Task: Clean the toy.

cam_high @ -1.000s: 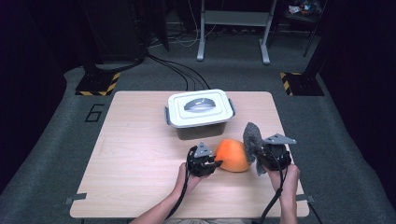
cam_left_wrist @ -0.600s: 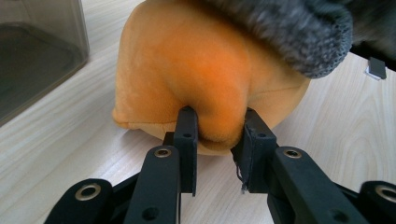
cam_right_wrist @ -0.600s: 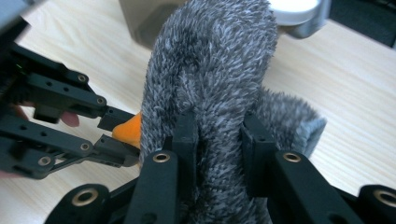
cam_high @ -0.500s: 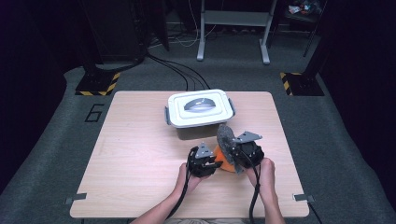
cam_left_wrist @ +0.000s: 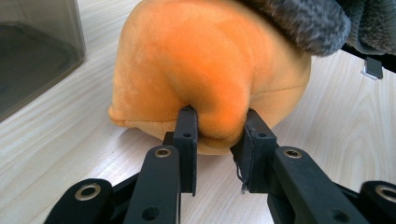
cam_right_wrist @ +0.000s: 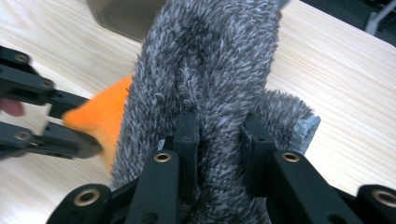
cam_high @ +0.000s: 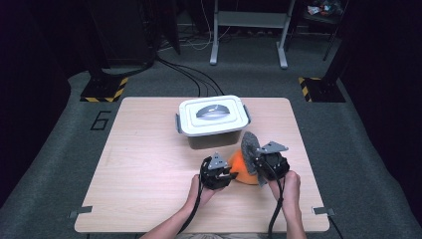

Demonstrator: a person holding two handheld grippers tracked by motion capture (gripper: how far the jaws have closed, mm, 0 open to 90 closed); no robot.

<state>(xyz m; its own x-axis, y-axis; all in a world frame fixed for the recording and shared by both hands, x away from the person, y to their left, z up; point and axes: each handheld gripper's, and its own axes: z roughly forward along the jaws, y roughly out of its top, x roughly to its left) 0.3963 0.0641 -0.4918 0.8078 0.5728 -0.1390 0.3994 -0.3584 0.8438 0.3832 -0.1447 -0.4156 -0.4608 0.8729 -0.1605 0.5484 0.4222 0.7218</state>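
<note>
An orange plush (cam_high: 241, 171) lies on the wooden table (cam_high: 144, 164) in front of a lidded box. My left gripper (cam_high: 228, 174) is shut on a fold of the orange plush (cam_left_wrist: 210, 60) from the left, its jaws pinching the fabric (cam_left_wrist: 219, 126). A grey fuzzy piece (cam_high: 248, 144) stands upright against the plush's right side. My right gripper (cam_high: 260, 162) is shut on that grey fuzzy piece (cam_right_wrist: 210, 60), both jaws sunk in the pile (cam_right_wrist: 218, 133). The left gripper (cam_right_wrist: 70, 122) and orange plush (cam_right_wrist: 108, 112) show at the left in the right gripper view.
A box with a white clip-on lid (cam_high: 211, 115) and dark translucent walls (cam_left_wrist: 32, 56) stands just behind the plush at the table's centre back. Bare tabletop spreads to the left. The table's front edge lies close under the person's hands (cam_high: 291, 186).
My right gripper has carried the grey fuzzy piece leftward until it rests against the orange plush. The left gripper has stayed shut on the plush in place.
</note>
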